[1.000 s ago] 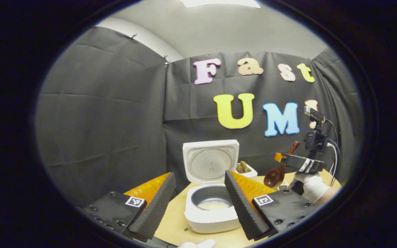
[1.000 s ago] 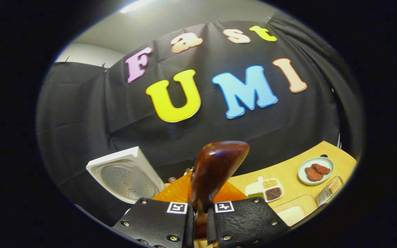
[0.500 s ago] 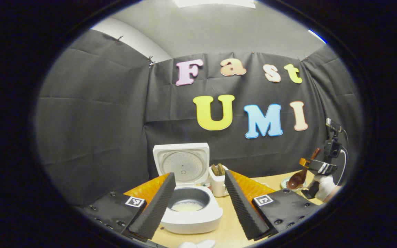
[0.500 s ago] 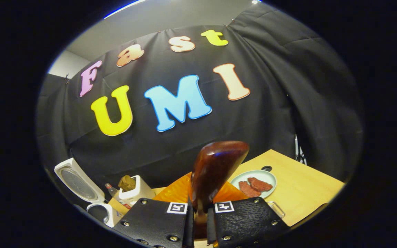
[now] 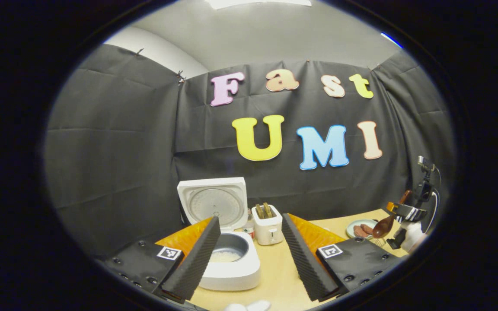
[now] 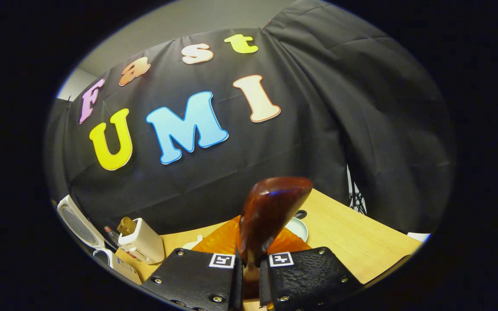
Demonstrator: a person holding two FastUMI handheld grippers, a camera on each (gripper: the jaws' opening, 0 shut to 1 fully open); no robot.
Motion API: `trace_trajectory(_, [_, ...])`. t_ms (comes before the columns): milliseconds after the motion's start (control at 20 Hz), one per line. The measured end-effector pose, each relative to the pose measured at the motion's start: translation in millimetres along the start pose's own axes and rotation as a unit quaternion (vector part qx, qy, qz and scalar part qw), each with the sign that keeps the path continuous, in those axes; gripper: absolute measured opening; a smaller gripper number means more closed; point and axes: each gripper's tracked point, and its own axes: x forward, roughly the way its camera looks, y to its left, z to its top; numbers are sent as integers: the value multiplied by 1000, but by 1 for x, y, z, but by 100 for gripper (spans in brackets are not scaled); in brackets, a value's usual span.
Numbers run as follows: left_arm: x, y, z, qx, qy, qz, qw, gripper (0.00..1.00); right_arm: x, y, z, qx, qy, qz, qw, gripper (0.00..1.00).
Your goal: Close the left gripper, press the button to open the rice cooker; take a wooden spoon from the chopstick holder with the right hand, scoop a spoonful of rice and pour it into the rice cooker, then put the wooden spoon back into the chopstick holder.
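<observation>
The white rice cooker [image 5: 231, 270] stands with its lid [image 5: 212, 203] up, a pale layer of rice in the pot. It sits behind the left finger of my open left gripper [image 5: 249, 259], which holds nothing. The white chopstick holder [image 5: 267, 225] with wooden handles in it stands just right of the cooker. Far right, my right gripper [image 5: 398, 211] holds the dark wooden spoon [image 5: 383, 226] above the table, clear of the holder. In the right gripper view, my right gripper [image 6: 251, 276] is shut on the spoon's handle, the spoon bowl [image 6: 270, 216] pointing up. The chopstick holder [image 6: 143, 242] and cooker lid [image 6: 76, 222] lie low left.
A pale plate [image 5: 361, 229] with red-brown food sits on the wooden table [image 5: 275, 276] under the spoon, and its rim [image 6: 298, 228] peeks out behind the spoon bowl. A small bottle [image 5: 249, 224] stands between cooker and holder. A gloved hand [image 5: 411, 237] grips the right gripper.
The right gripper has carried the spoon to the right, away from the cooker and over the plate. The left gripper's view has swung, so the cooker now sits left of centre.
</observation>
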Motion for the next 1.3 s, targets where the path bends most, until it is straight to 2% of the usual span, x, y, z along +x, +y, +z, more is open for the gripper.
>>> trace_trajectory(300, [1, -23, -13, -6, 13, 1, 1000, 100, 18, -32, -37, 5, 29, -5, 1000, 14])
trace_trajectory(750, [-7, -40, -19, 23, 17, 0, 1000, 100, 37, -54, -111, -3, 90, -12, 996, 15])
trace_trajectory(1000, [-9, -42, -16, 25, 15, -4, 1000, 100, 31, -62, -106, -12, 88, -25, 996, 17])
trace_trajectory(1050, [-10, -40, -14, 25, 13, -4, 1000, 99, 28, -68, -100, -22, 81, -35, 996, 21])
trace_trajectory(1100, [-10, -39, -10, 25, 11, -6, 1000, 98, 25, -74, -92, -31, 74, -42, 996, 33])
trace_trajectory(1150, [-11, -38, -9, 26, 9, -4, 1000, 98, 22, -75, -88, -39, 73, -45, 996, 47])
trace_trajectory(1300, [-12, -32, -5, 18, 6, -7, 1000, 99, 1, -88, -69, -66, 68, -68, 993, 97])
